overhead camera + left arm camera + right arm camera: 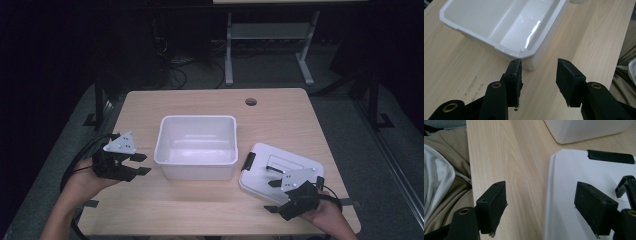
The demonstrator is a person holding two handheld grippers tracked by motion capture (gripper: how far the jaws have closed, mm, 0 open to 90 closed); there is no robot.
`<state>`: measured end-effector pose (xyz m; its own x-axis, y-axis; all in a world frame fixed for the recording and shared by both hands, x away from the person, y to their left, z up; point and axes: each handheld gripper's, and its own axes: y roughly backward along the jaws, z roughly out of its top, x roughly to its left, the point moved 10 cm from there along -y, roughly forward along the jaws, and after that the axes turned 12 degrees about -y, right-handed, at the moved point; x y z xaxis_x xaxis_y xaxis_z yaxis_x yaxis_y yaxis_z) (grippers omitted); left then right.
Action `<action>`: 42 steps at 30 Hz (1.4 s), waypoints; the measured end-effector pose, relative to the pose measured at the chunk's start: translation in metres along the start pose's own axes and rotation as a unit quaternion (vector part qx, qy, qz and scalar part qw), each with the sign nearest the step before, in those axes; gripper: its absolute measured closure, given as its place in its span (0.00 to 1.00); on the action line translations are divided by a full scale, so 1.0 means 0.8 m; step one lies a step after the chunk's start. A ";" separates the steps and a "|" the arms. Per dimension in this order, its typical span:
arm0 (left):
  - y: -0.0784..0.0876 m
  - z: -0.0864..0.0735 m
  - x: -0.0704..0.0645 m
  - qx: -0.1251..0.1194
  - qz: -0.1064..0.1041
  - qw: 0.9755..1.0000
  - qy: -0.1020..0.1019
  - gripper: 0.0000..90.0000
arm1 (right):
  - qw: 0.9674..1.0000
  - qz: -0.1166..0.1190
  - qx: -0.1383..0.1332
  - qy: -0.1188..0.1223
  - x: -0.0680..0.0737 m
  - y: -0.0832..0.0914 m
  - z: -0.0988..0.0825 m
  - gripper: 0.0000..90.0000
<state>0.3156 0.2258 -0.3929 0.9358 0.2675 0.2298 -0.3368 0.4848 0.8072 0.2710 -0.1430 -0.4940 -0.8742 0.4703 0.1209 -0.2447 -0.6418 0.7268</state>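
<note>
An empty white plastic bin (pixel 197 118) stands at the middle of the wooden table (pixel 200 200). Its white lid (pixel 260 170), with black latches and a handle, lies flat to the bin's right. My left gripper (pixel 144 164) is held left of the bin, pointing at it; in the left gripper view its jaws (pixel 539 67) stand open with nothing between them, close to the bin's (pixel 476 20) near corner. My right gripper (pixel 271 196) is open at the lid's front corner. In the right gripper view its jaws (pixel 540 192) straddle the lid's (pixel 574 170) left edge without pressing it.
A round cable hole (pixel 251 102) sits near the table's far edge. Metal desk legs (pixel 229 50) and cables stand on the floor behind. The person's clothing (pixel 441 177) lies past the table's near edge. A black latch (pixel 610 156) lines the lid's far side.
</note>
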 end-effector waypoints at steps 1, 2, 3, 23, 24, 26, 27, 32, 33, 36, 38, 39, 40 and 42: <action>0.000 -0.001 -0.001 -0.001 -0.001 1.000 0.002 0.61 | 1.000 0.000 0.000 0.002 0.000 0.000 0.000 0.28; 0.002 -0.004 -0.002 0.001 -0.001 1.000 0.000 0.61 | 1.000 0.000 0.000 0.002 0.000 0.000 0.001 0.28; 0.002 -0.006 -0.003 0.000 0.001 1.000 0.002 0.61 | 1.000 0.000 0.001 0.001 0.001 0.000 0.001 0.28; -0.005 -0.043 -0.026 -0.007 0.006 1.000 0.017 0.59 | 1.000 0.001 0.000 0.011 0.006 0.006 0.013 0.28; -0.005 -0.045 -0.027 -0.007 0.005 1.000 0.017 0.59 | 1.000 0.001 0.000 0.010 0.006 0.006 0.014 0.28; -0.007 -0.049 -0.030 -0.007 0.006 1.000 0.019 0.59 | 1.000 0.000 0.001 0.012 0.006 0.007 0.015 0.28; -0.008 -0.051 -0.030 -0.006 0.005 1.000 0.020 0.59 | 1.000 -0.001 0.001 0.014 0.005 0.007 0.016 0.28; -0.014 -0.059 -0.035 -0.004 0.005 1.000 0.023 0.58 | 1.000 -0.001 0.003 0.013 0.006 0.008 0.020 0.28; -0.016 -0.061 -0.037 -0.003 0.005 1.000 0.023 0.58 | 1.000 -0.001 0.004 0.013 0.006 0.008 0.020 0.28; -0.020 -0.064 -0.040 -0.005 0.007 1.000 0.025 0.57 | 1.000 -0.003 0.004 0.015 0.006 0.009 0.023 0.28; -0.023 -0.067 -0.042 -0.004 0.005 1.000 0.024 0.57 | 1.000 -0.004 0.003 0.017 0.006 0.010 0.025 0.28; -0.024 -0.067 -0.043 -0.005 0.005 1.000 0.024 0.57 | 1.000 -0.005 0.003 0.017 0.006 0.010 0.026 0.28; -0.026 -0.068 -0.044 -0.005 0.005 1.000 0.025 0.57 | 1.000 -0.005 0.003 0.018 0.006 0.011 0.026 0.28; -0.030 -0.070 -0.046 -0.005 0.005 1.000 0.025 0.57 | 1.000 -0.006 0.002 0.019 0.005 0.012 0.028 0.28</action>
<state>0.2832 0.2510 -0.4509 0.9258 0.3140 0.2103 -0.3477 0.4900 0.7994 0.2748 -0.1339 -0.4710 -0.8868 0.4539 0.0866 -0.2531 -0.6339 0.7308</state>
